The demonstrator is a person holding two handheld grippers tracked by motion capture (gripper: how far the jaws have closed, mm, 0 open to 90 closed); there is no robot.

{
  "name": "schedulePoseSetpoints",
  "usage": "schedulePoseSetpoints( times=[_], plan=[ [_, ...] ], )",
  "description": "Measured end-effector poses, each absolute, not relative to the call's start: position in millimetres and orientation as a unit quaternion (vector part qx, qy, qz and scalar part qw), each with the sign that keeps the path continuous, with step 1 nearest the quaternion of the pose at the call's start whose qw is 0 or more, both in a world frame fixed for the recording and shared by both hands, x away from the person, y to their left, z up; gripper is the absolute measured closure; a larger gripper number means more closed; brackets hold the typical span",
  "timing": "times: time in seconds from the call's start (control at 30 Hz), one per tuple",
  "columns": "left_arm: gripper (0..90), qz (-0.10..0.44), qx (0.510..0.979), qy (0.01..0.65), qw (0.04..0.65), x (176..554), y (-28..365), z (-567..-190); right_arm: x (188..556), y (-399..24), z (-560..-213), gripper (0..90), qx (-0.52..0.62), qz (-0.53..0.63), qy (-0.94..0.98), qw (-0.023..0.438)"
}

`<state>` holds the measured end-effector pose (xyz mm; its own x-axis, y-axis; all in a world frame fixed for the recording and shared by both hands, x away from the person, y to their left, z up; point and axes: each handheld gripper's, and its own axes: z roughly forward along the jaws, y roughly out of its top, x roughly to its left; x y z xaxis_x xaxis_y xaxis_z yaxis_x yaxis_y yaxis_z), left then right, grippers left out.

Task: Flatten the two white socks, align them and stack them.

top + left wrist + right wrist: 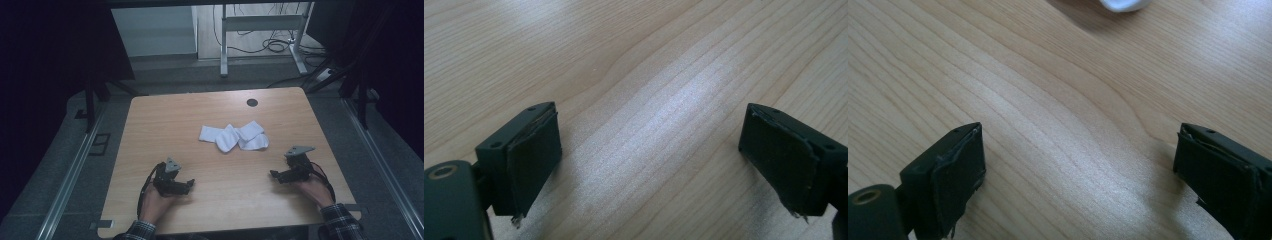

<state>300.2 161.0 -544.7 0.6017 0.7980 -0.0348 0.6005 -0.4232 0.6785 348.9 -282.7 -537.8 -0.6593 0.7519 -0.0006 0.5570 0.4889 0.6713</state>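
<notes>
My left gripper (186, 186) lower left, jaws spread, empty. My right gripper (276, 174) lower right, jaws spread, empty. White socks (234, 137) heaped mid-frame on table (165, 125), apart from both.

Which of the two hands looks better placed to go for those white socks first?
Probably the right hand-held gripper: it sits nearer the white socks, and a sock edge shows ahead of its open jaws. The left hand-held gripper faces bare table.
</notes>
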Motion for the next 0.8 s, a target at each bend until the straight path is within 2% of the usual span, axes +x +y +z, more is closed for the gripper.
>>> schedulePoseSetpoints(
  times=[0.4, 0.8],
  plan=[
    [10.1, 0.148, 0.833, 0.416, 0.334, 302, 161, -545, 353, -277, -526, 7.5, 0.392, 0.325, 0.848, 0.149],
    [10.0, 0.148, 0.832, 0.419, 0.334, 303, 160, -545, 367, -269, -510, 7.8, 0.401, 0.340, 0.841, 0.128]
  ],
)
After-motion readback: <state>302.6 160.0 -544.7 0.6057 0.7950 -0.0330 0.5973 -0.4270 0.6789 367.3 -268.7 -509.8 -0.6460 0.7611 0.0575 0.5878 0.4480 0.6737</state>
